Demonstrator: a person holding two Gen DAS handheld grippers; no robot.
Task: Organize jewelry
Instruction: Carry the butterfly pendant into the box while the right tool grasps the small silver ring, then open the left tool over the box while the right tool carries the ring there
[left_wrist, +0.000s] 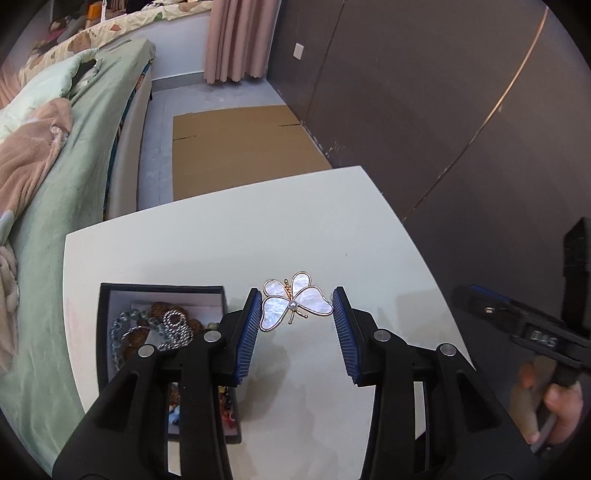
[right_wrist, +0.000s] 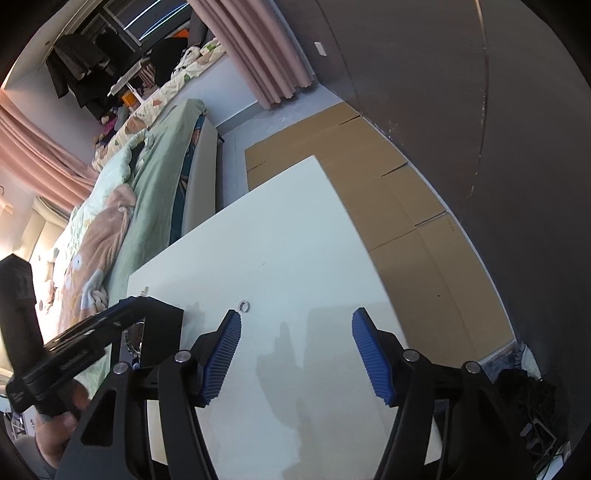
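A butterfly brooch (left_wrist: 295, 303) with pearly white wings and a gold rim sits between the blue pads of my left gripper (left_wrist: 296, 295), which is shut on it above the white table (left_wrist: 295, 221). To its left stands a black jewelry box (left_wrist: 162, 286) with bead bracelets and a silver chain (left_wrist: 175, 325) inside. My right gripper (right_wrist: 297, 317) hangs open over the table (right_wrist: 277, 240) with nothing between its fingers. A small silver ring (right_wrist: 244, 305) lies on the table just past its left fingertip. The left gripper's body (right_wrist: 92, 336) hides most of the box in the right wrist view.
A bed with a green sheet (left_wrist: 55, 221) runs along the table's left side. Flat cardboard (left_wrist: 240, 147) covers the floor beyond the table, next to a dark wall (left_wrist: 443, 110). A hand (left_wrist: 554, 402) holds the right gripper's handle at the table's right edge.
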